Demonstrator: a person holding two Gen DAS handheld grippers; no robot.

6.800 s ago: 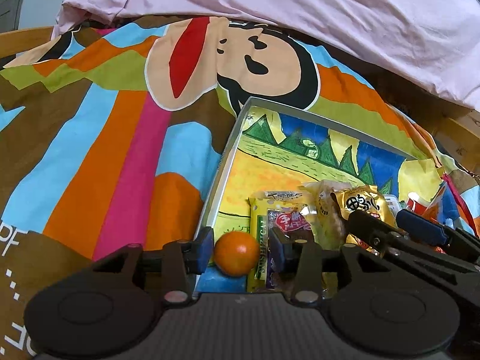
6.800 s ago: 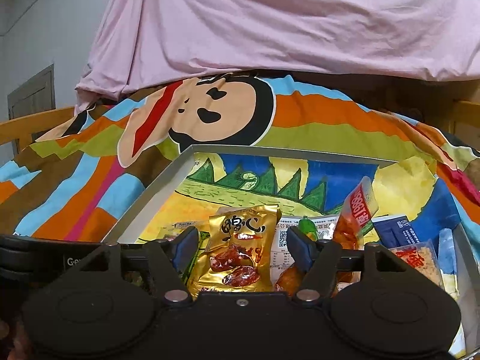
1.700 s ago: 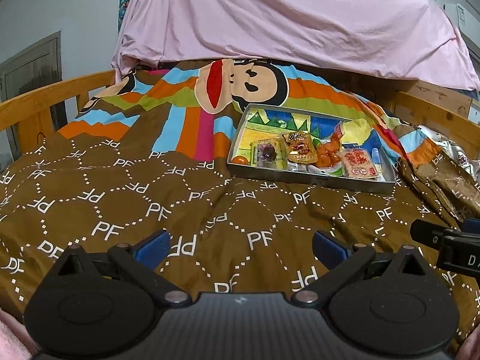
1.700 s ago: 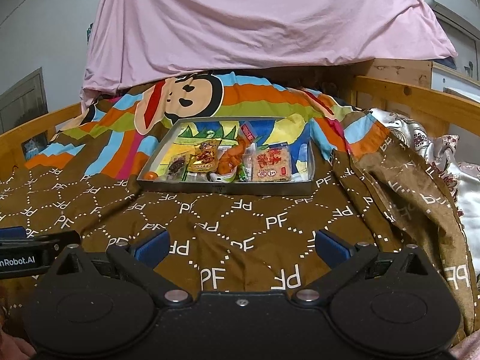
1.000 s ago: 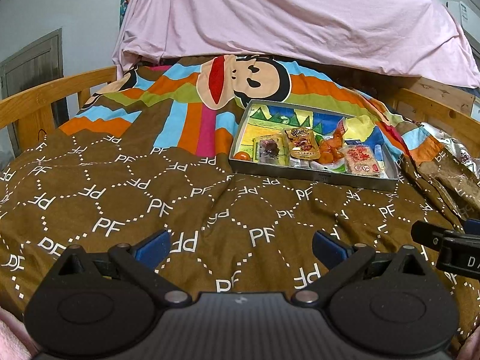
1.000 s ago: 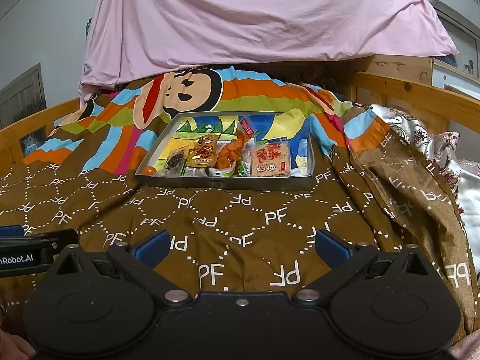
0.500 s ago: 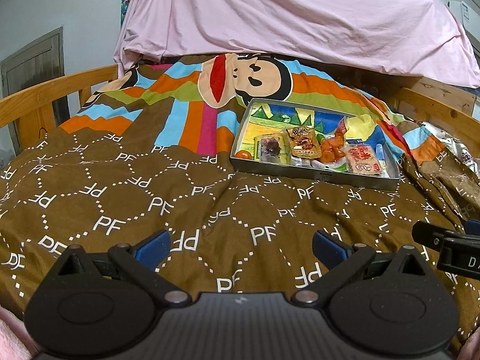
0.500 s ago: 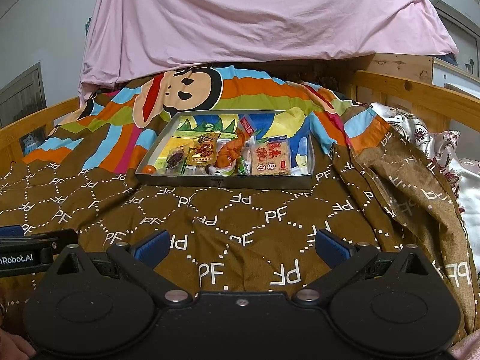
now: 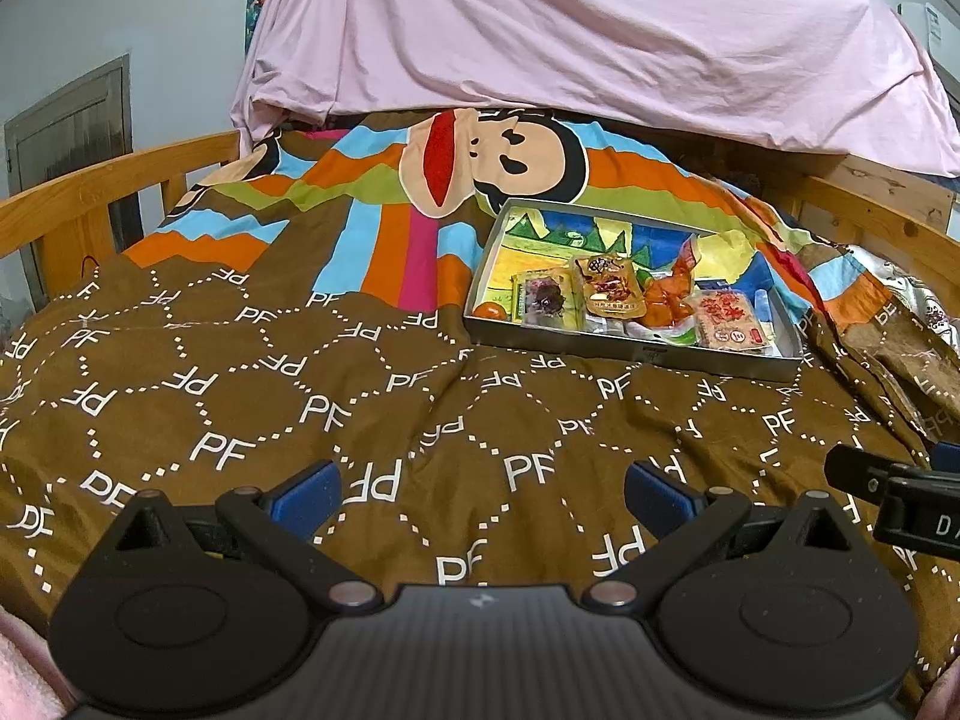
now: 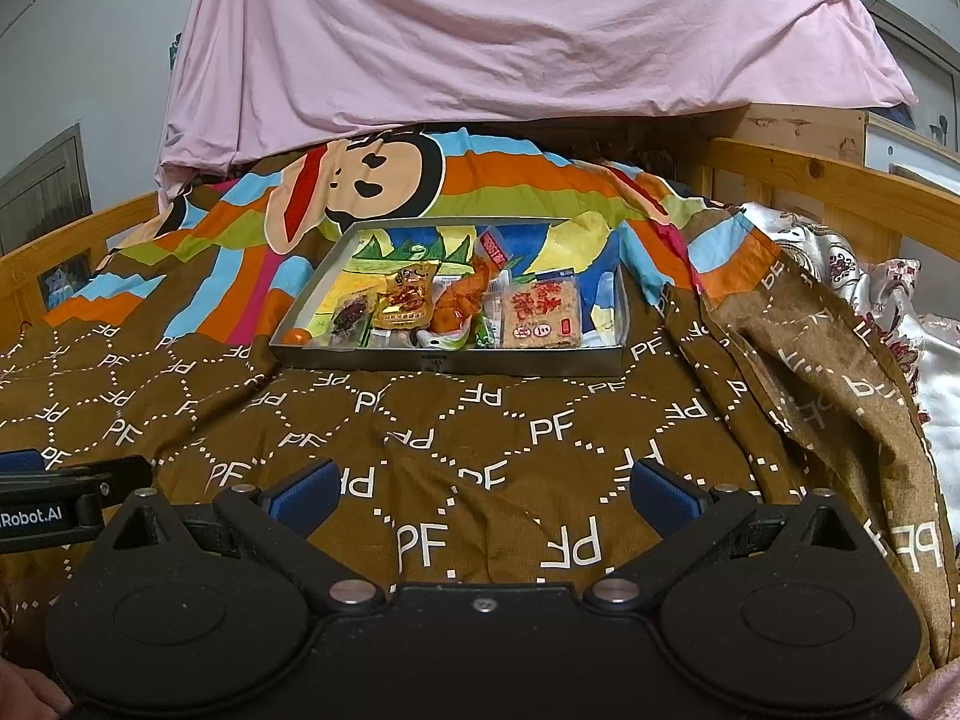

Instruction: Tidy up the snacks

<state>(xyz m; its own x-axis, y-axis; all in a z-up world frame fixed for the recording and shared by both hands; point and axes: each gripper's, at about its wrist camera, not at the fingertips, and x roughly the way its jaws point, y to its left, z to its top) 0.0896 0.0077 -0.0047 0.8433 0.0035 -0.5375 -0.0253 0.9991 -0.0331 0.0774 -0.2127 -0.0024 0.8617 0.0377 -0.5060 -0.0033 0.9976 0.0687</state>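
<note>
Left tongs (image 9: 483, 489) and right tongs (image 10: 485, 489) both spread wide, empty, low over brown PF-print bedspread (image 9: 252, 372), well back from metal tray (image 10: 456, 360). Tray sits on bed; snacks line its near side: small orange (image 9: 489, 311) at left corner, gold packet (image 10: 407, 300), square rice cracker pack (image 10: 542, 315) toward right.

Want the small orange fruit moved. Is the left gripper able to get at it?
Probably yes: the left gripper is open, and the orange fruit sits uncovered in the tray's near-left corner.
</note>
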